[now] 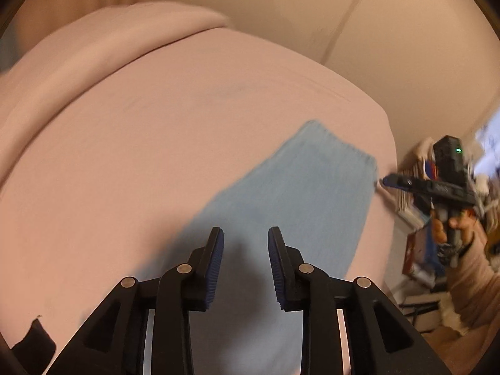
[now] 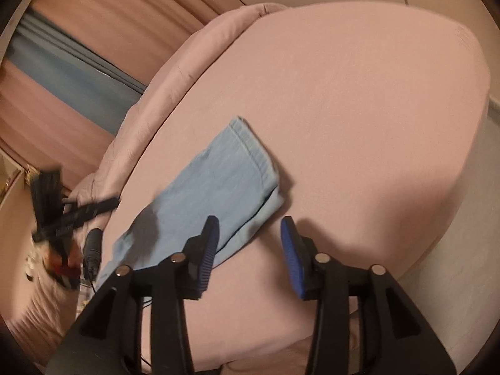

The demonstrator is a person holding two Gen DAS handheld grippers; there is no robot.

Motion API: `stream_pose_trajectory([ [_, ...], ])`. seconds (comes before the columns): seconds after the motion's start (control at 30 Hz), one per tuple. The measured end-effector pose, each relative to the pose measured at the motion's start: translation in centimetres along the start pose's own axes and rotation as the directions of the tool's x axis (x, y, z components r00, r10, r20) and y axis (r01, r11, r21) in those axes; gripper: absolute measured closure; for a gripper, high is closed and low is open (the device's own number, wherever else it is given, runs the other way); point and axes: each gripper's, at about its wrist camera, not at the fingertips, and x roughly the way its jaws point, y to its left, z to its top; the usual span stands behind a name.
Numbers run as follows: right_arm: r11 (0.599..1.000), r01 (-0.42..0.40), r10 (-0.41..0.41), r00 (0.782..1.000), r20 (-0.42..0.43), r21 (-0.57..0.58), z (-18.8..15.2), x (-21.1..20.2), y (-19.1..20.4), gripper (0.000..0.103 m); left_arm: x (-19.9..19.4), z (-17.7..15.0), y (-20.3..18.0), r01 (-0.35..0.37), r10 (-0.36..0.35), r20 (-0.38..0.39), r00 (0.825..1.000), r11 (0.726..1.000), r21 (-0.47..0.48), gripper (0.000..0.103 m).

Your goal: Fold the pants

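Light blue pants (image 1: pixel 297 187) lie folded into a long strip on the pink bed sheet (image 1: pixel 156 156). My left gripper (image 1: pixel 246 234) hovers over their near end, jaws open with nothing between the blue pads. In the right wrist view the pants (image 2: pixel 212 187) run from the hems at the upper middle down to the left. My right gripper (image 2: pixel 249 222) stands open just above their right edge, holding nothing. The right gripper (image 1: pixel 389 181), held in a hand, also shows near the hem corner in the left wrist view. The left gripper (image 2: pixel 106 203) appears blurred at the left.
A bunched pink duvet (image 1: pixel 93 47) lies along the far side of the bed (image 2: pixel 359 109). Clutter of bags and boxes (image 1: pixel 422 250) stands on the floor past the bed's edge. A black cabled device (image 2: pixel 93 243) sits by the pants' waist end. Curtains (image 2: pixel 93 15) hang behind.
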Motion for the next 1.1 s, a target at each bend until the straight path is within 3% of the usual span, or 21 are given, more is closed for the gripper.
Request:
stream_pose_trajectory([
  [0.1, 0.999, -0.016, 0.017, 1.000, -0.021, 0.047, -0.2, 1.6, 0.7, 0.058, -1.6, -5.0, 2.7, -0.032, 0.033, 0.010, 0.999, 0.994, -0.108, 0.076],
  [0.27, 0.994, -0.002, 0.005, 1.000, -0.027, 0.112, -0.7, 3.9, 1.3, 0.059, 0.4, -11.9, 4.6, -0.020, 0.000, -0.087, 0.996, 0.971, -0.237, 0.076],
  [0.3, 0.993, -0.002, 0.003, 1.000, -0.005, 0.120, -0.6, 4.2, 1.6, 0.065, 0.7, -12.5, 4.2, -0.003, -0.020, -0.093, 0.995, 0.970, -0.244, 0.076],
  [0.33, 0.992, 0.017, -0.019, 1.000, 0.008, 0.122, -0.1, 4.8, 2.1, 0.089, 1.2, -13.5, 3.7, 0.042, -0.067, -0.089, 0.994, 0.967, -0.252, 0.076],
  [0.4, 0.990, 0.007, -0.009, 1.000, 0.015, 0.143, -0.1, 4.5, 1.8, 0.092, 1.7, -14.3, 2.5, 0.088, -0.114, -0.096, 0.989, 0.966, -0.242, 0.076],
  [0.47, 0.989, 0.025, -0.028, 0.999, 0.020, 0.148, -0.4, 3.9, 1.8, 0.093, 1.6, -14.6, 1.3, 0.070, -0.092, -0.093, 0.991, 0.974, -0.213, 0.076],
  [0.53, 0.988, 0.036, -0.043, 0.998, 0.039, 0.149, -0.9, 3.2, 2.0, 0.093, 1.6, -14.9, 1.2, 0.110, -0.136, -0.092, 0.987, 0.964, -0.244, 0.076],
  [0.63, 0.989, 0.054, -0.064, 0.996, 0.067, 0.136, -1.1, 2.9, 2.5, 0.092, 1.6, -15.4, 1.5, 0.095, -0.115, -0.093, 0.989, 0.975, -0.199, 0.076],
  [0.73, 0.979, 0.046, -0.050, 0.999, 0.013, 0.198, -0.7, 4.9, 1.0, 0.092, 0.3, -14.1, 2.2, 0.084, -0.106, -0.086, 0.991, 0.970, -0.230, 0.076],
  [0.83, 0.960, -0.035, 0.030, 0.999, 0.024, 0.278, -0.3, 3.7, -0.3, 0.079, -2.5, -11.6, 1.5, 0.128, -0.130, 0.002, 0.992, 0.972, -0.197, 0.072],
  [0.9, 0.953, -0.061, 0.051, 0.998, 0.041, 0.297, -0.6, 2.9, -0.5, 0.066, -3.0, -9.1, 0.6, 0.146, -0.140, 0.053, 0.989, 0.977, -0.158, 0.036],
  [0.93, 0.951, -0.074, 0.063, 0.997, 0.047, 0.301, -0.7, 2.6, -0.5, 0.058, -2.6, -7.5, 0.2, 0.139, -0.131, 0.068, 0.989, 0.981, -0.132, 0.029],
  [0.97, 0.950, -0.084, 0.071, 0.996, 0.053, 0.300, -0.9, 2.6, -0.3, 0.056, -2.1, -5.9, -0.2, 0.125, -0.117, 0.079, 0.990, 0.987, -0.105, 0.025],
  [1.1, 0.951, -0.097, 0.087, 0.995, 0.050, 0.292, -1.1, 3.2, 0.8, 0.049, 2.0, 0.2, -1.0, 0.106, -0.103, 0.063, 0.993, 0.993, -0.054, 0.025],
])
